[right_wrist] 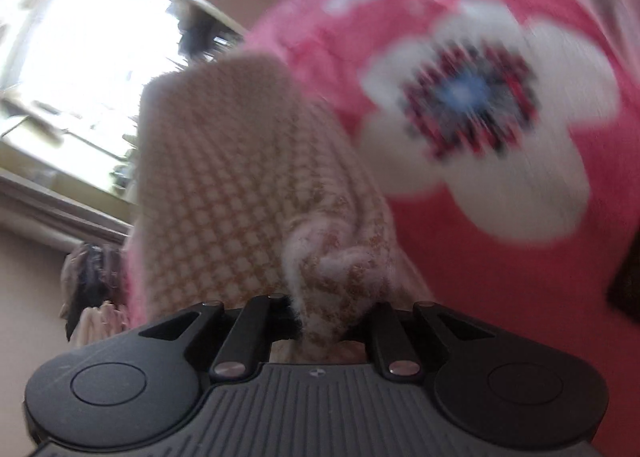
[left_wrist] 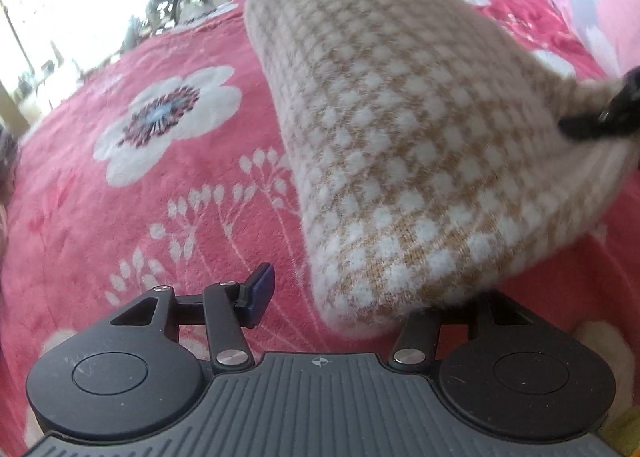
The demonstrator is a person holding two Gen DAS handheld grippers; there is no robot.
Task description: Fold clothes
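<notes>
Right gripper (right_wrist: 324,321) clamps checked sweater (right_wrist: 224,185) over pink blanket (right_wrist: 500,277)

Checked knit garment (left_wrist: 400,145) lifted over pink floral blanket (left_wrist: 120,217), L gripper (left_wrist: 352,297) fingers apart, w/ R gripper (left_wrist: 600,117) pinching far corner

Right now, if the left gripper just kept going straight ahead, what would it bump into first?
Probably the beige checked knit garment, which hangs right over the open left gripper; below it lies the pink flowered blanket. Depth is unclear.

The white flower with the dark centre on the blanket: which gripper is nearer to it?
Probably left. The left gripper sits low over the pink blanket near the flower; the right gripper pinches the knit garment farther off.
</notes>
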